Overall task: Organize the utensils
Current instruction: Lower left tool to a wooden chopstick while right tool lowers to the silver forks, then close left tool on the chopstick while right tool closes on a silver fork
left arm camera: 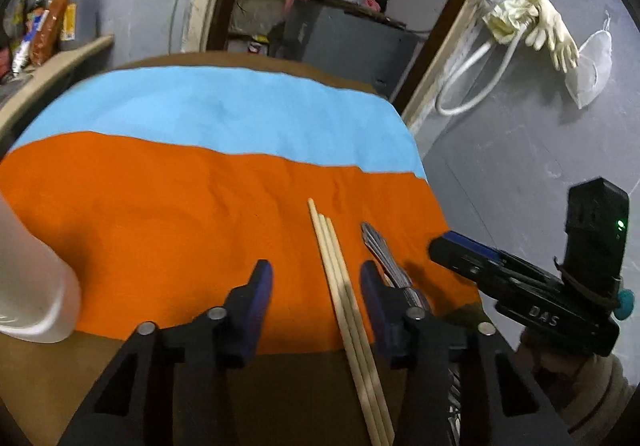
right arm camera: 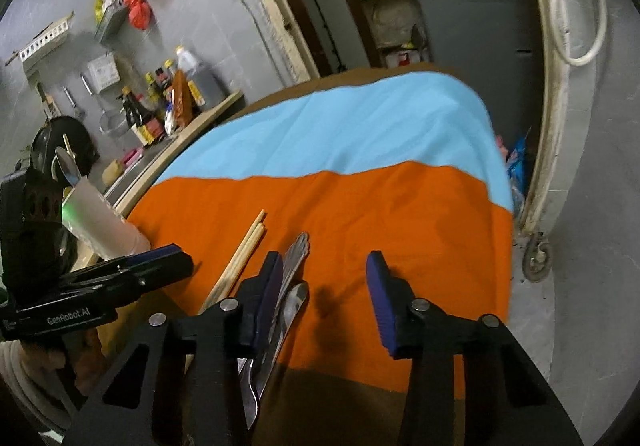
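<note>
Three wooden chopsticks (left arm camera: 333, 258) lie side by side on the orange cloth (left arm camera: 168, 205), between the fingers of my left gripper (left arm camera: 316, 286), nearer the right finger; the pads do not touch them. A bundle of metal utensils (left arm camera: 380, 250) lies just right of that finger. In the right wrist view, the metal utensils (right arm camera: 297, 250), a fork and a spoon among them, lie along the inner side of the left finger of my right gripper (right arm camera: 326, 282), which is open. The chopsticks (right arm camera: 245, 248) lie left of it.
A pale cup (right arm camera: 100, 221) with a spoon (right arm camera: 66, 165) in it stands at the cloth's left edge, seen as the cup (left arm camera: 32, 286) by the left gripper. Blue cloth (left arm camera: 224, 105) covers the far half of the table. Bottles (right arm camera: 160, 105) crowd a counter at left.
</note>
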### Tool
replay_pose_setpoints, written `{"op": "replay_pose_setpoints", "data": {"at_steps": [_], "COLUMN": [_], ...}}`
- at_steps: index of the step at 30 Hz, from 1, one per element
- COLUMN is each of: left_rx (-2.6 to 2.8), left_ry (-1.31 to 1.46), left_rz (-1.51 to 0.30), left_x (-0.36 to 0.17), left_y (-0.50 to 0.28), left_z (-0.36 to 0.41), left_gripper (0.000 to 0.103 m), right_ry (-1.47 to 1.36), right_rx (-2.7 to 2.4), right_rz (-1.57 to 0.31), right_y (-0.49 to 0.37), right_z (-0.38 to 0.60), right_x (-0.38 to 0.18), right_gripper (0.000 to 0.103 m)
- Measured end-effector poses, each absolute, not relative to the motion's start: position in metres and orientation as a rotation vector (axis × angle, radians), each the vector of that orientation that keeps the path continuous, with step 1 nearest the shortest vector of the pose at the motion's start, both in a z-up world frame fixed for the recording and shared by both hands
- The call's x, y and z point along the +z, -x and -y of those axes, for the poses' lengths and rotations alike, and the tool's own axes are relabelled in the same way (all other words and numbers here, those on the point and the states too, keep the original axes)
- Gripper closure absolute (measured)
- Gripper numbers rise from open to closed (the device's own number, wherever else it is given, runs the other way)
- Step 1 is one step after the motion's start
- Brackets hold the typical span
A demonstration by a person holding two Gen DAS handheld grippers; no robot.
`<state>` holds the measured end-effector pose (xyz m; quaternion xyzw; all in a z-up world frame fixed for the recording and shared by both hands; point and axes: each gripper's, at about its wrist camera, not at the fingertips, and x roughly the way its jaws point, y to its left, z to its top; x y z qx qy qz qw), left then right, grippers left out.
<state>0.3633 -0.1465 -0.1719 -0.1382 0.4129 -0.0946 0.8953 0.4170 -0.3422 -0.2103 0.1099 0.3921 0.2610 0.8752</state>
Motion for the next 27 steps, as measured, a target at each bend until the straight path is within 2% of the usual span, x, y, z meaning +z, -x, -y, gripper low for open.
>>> {"op": "replay_pose_setpoints", "data": {"at_steps": [2,5,13,17,27], "left_rx": [-0.214,-0.226,-0.250,-0.250,-0.224], "left_ry": [0.291,0.289,0.309,0.321,0.399], "left_rz": [-0.869,-0.912,-0.974,-0.969,-0.968], "left_x": [-0.174,-0.180,-0.193,-0.191,-0.193], "left_y": [-0.365,-0.371,-0.381,-0.380,-0.366], "left_z": [0.149,0.155,0.159,0.155,0.132], "left_gripper": [0.073,0.081,0.094,0.097,0.097], "right_ry": [-0.232,-0.242,-0.256,-0.250,-0.244], "right_rx": [0.552,0.556,0.560,0.570,0.625], "right_rz": [-0.828,-0.838,-0.856,-0.870,-0.913], "right_y": [-0.419,-0.420,-0.422,-0.423,-0.431], "right_z": [0.340,0.338,0.339,0.338,0.326], "right_x": [-0.213,-0.216,-0.220,-0.222,-0.228], "right_gripper": [0.064,0.064,0.064,0.064,0.064]}}
